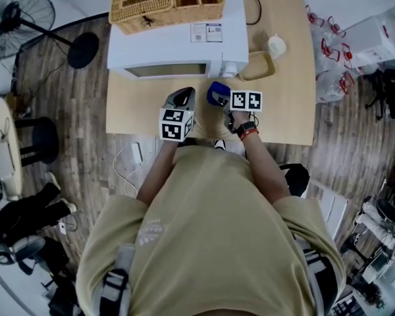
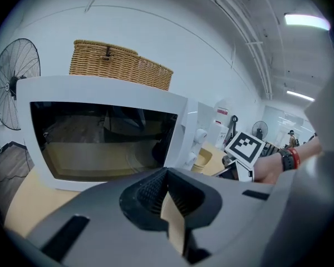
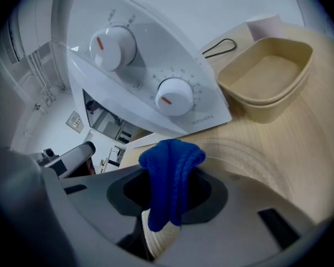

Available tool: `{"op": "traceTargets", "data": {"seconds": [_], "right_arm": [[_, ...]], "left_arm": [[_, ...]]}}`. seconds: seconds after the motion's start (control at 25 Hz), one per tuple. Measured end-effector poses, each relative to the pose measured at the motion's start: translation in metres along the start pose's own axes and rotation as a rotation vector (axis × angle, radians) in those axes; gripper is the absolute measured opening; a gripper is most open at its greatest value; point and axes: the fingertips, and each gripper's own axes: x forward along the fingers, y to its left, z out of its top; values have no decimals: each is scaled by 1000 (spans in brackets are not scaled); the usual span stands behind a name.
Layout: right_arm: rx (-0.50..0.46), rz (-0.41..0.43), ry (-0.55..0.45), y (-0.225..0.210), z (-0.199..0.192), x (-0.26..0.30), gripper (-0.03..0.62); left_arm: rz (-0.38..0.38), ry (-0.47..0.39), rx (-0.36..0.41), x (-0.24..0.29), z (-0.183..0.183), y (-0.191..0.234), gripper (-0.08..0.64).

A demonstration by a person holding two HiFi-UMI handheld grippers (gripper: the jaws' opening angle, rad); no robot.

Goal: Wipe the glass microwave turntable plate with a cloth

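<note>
On the table (image 1: 135, 114), in front of the white microwave (image 1: 178, 51), both grippers are held low and close side by side. We find the right gripper (image 3: 170, 204) clamped on a blue cloth (image 3: 171, 171), a fold of which stands up out of the closed jaws. The left gripper (image 2: 168, 202) has its jaws brought together with nothing between them.

The glass turntable plate (image 3: 250, 160) is hard to make out. In the right gripper view we note faint concentric arcs on the wood just ahead of the jaws and to their right. We judge these to be the rim of the clear plate lying flat on the tabletop, between that gripper and the beige tray (image 3: 267, 82). The head view does not resolve it. The microwave door is shut. The left gripper view shows a curved trace in its glass, and we cannot say whether that is a reflection.

On that reading, the plate lies just below and ahead of the cloth-bearing gripper, on the microwave's dial side. The right gripper is the nearer one, while the left points at the door, further left. The plate is round, so it has no long axis to follow. Its face is up, so the cloth must come down onto it. The left gripper is free to steady the rim, since smooth glass may slide under the wipe.
</note>
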Motion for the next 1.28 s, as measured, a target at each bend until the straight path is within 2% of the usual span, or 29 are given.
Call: {"op": "traceTargets", "data": {"seconds": [0.2,0.52,0.84,1.08,1.28], "right_arm": [[-27,34,62,24,-14,24,134],[-98,24,108,41,-23,53,134],[-130,-21,183,34,-36,61,132],[-209,-62,207,34,-36,63,130],[-209,-56,200,32,-35,61,129]], "left_arm": [[29,-5,-16,-9,-2,12,17],[55,-14,-30,-18,-4,25,17],[69,-13,-41,-23,-9,27,17],[62,-4,-40,-18,-13,24,17],[52,-4,-31,-15,-11,20,17]]}}
